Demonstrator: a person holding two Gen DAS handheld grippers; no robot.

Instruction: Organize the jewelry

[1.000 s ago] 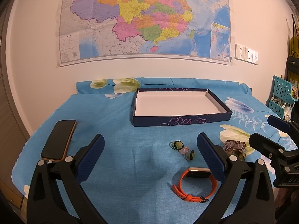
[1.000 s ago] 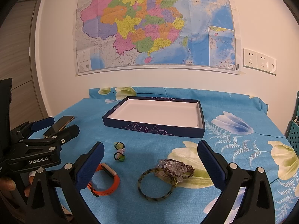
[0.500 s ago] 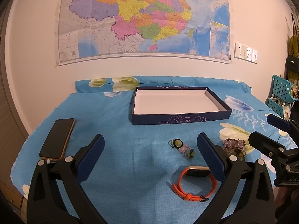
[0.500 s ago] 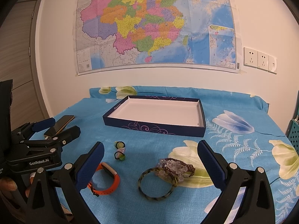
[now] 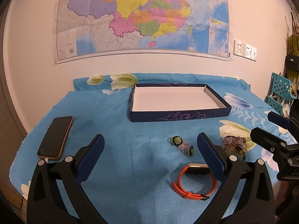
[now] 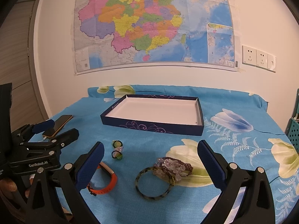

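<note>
A dark blue tray [image 5: 179, 116] [image 6: 149, 126] with a white inside stands empty at the back of the table. In front of it lie an orange band watch [image 5: 192, 188] [image 6: 107, 184], small green and pink bead ties [image 5: 182, 145] [image 6: 117, 149], a mottled bangle [image 6: 153, 183] and a purple bead bracelet [image 6: 173, 167] [image 5: 233, 142]. My left gripper [image 5: 149, 156] is open and empty, above the cloth left of the watch. My right gripper [image 6: 150, 165] is open and empty, hovering over the bangle and bracelet.
A phone [image 5: 56, 137] [image 6: 58, 124] lies at the table's left edge with a cable plugged in. The table wears a blue flowered cloth [image 5: 115, 130]. A wall with a map stands behind. A teal perforated rack [image 5: 278, 93] stands at the right.
Both views have shifted only slightly; the objects lie where they were and both grippers stay open.
</note>
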